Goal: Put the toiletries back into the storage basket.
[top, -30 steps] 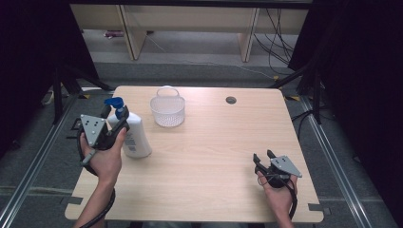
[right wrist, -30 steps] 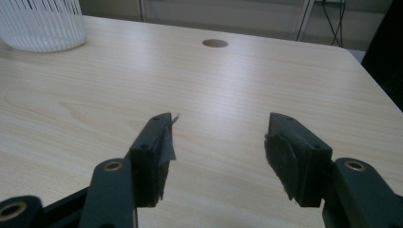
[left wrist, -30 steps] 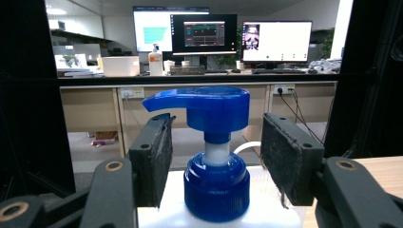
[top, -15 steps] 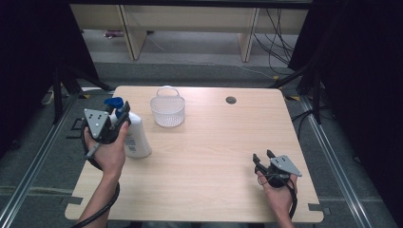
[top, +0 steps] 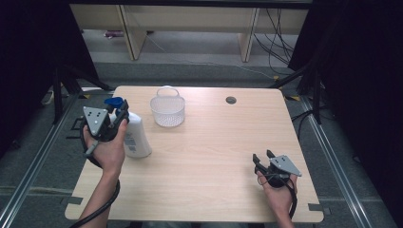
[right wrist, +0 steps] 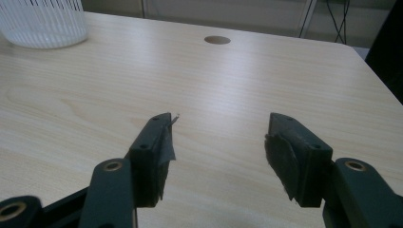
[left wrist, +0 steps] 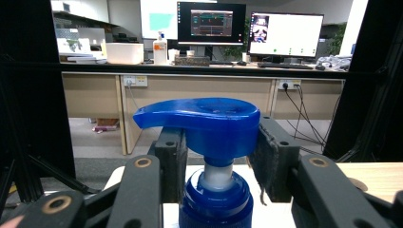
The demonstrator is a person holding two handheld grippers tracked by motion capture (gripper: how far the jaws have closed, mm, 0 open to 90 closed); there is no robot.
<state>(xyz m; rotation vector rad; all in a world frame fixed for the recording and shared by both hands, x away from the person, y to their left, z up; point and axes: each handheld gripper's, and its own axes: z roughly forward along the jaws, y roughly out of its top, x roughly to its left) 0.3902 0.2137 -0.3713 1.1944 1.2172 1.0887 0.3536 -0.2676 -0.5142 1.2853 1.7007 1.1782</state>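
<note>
The left gripper [left wrist: 216,166] has its jaws set either side of the neck of a pump bottle [top: 135,135], just under the blue pump head [left wrist: 204,121]; in the left gripper view the pads flank the white stem and blue collar with narrow gaps, so they look spread around it, not yet pinching, though contact cannot be ruled out. Going for the neck makes sense: the wide pump head overhangs the jaws and would keep the bottle from slipping down in a lift. The bottle stands upright near the left edge of the tabletop [top: 214,142], with a white slatted basket [top: 167,110] just beyond it toward the far side, perhaps its destination. The right gripper [right wrist: 221,152], jaws spread wide and holding nothing, hovers low over the bare near right corner, well apart, apparently parked out of the way.
</note>
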